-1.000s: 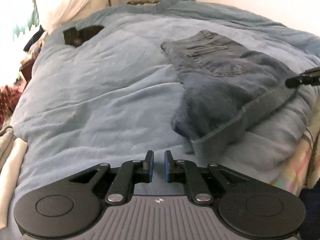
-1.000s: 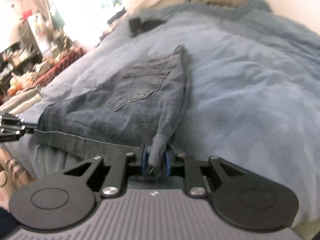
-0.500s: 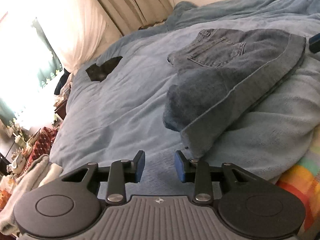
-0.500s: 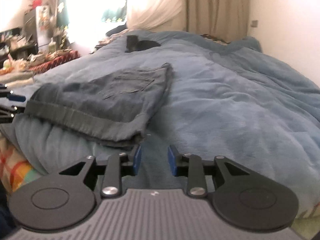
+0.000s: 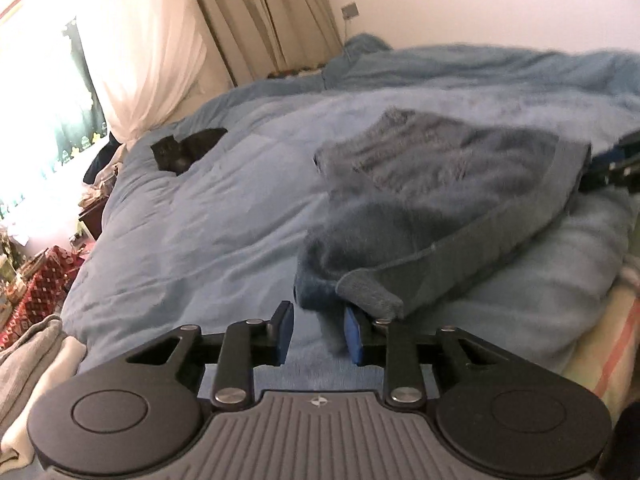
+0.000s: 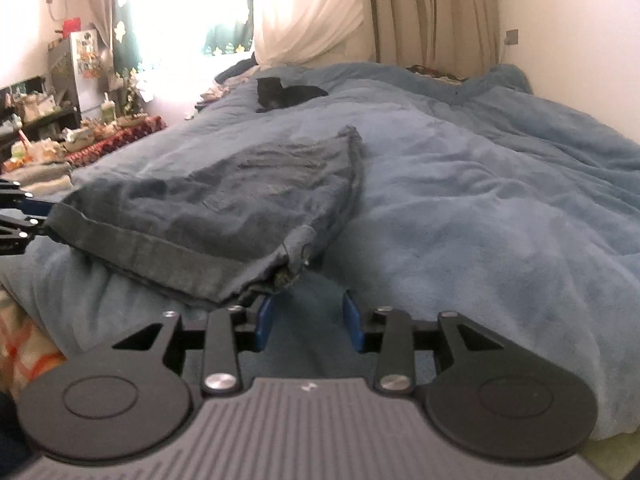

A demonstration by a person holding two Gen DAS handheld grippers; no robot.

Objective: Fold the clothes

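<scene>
two grippers, both spread, both empty: left gripper (image 5: 316, 334) with blue pads apart and nothing pinched, only the near corner of the folded denim shorts (image 5: 440, 204) lying just ahead of its right pad, maybe touching it, hard to tell through the blur; right gripper (image 6: 308, 322) also wide, jaws just opened further, the other near corner of the shorts with its button just ahead of the left pad and not between the pads. left jaws opened and then closed back a little, no cloth between them. shorts lying folded on the blue blanket (image 6: 480, 208), spreading forward and to the right of the left gripper, forward and to the left of the right one, waistband along the near edge, each gripper at one end of it. black cat (image 6: 282, 94) far ahead near the curtains (image 6: 432, 12), well apart from everything. probably fold just laid down, next fold or lifting not yet begun. risks from here: closing on the soft blanket together with the denim, because the corners sit so low in the fluffy cover; catching only the top layer, so the fold opens when lifted; pulling unevenly from both ends and skewing the waistband; dragging the stack toward the bed edge close under the grippers.
</scene>
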